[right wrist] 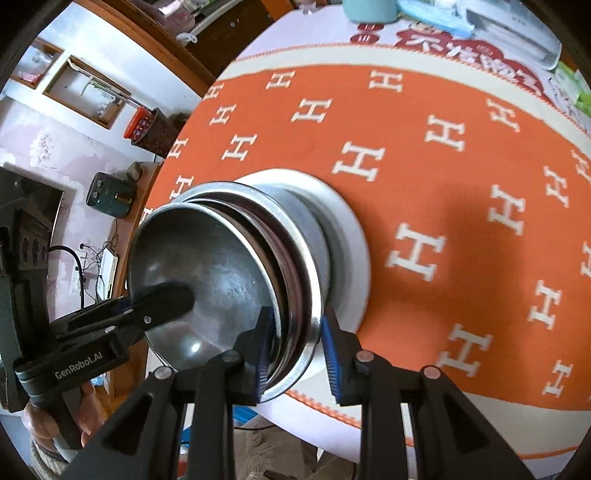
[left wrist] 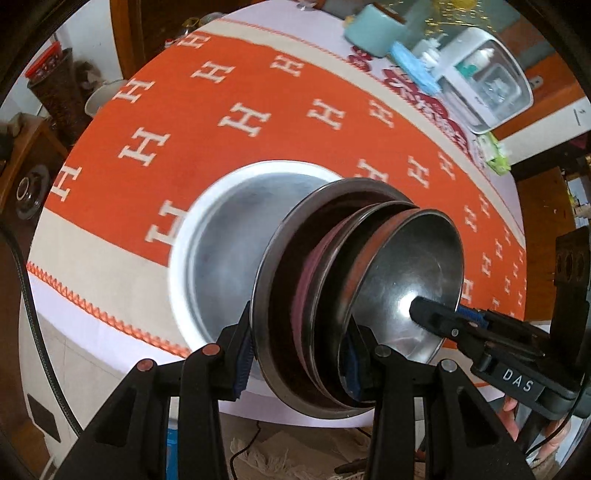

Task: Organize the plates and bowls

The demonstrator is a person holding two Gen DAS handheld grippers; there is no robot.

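Note:
A nested stack of steel bowls (left wrist: 369,280) is tilted on edge above a white-rimmed basin (left wrist: 221,243) on the orange tablecloth. My left gripper (left wrist: 299,354) is shut on the stack's near rim, a pad on each side. My right gripper (right wrist: 297,349) is shut on the stack (right wrist: 221,266) at its other rim. In the right wrist view the basin (right wrist: 347,236) lies behind the stack. Each gripper's finger reaches into the innermost bowl in the other's view: the right one (left wrist: 436,317), the left one (right wrist: 166,299).
The orange cloth with white H marks (left wrist: 229,122) covers the round table. At the far edge stand a teal container (left wrist: 373,29), blue masks (left wrist: 413,66) and a white box (left wrist: 484,81). The table edge runs near me, with floor and cables below.

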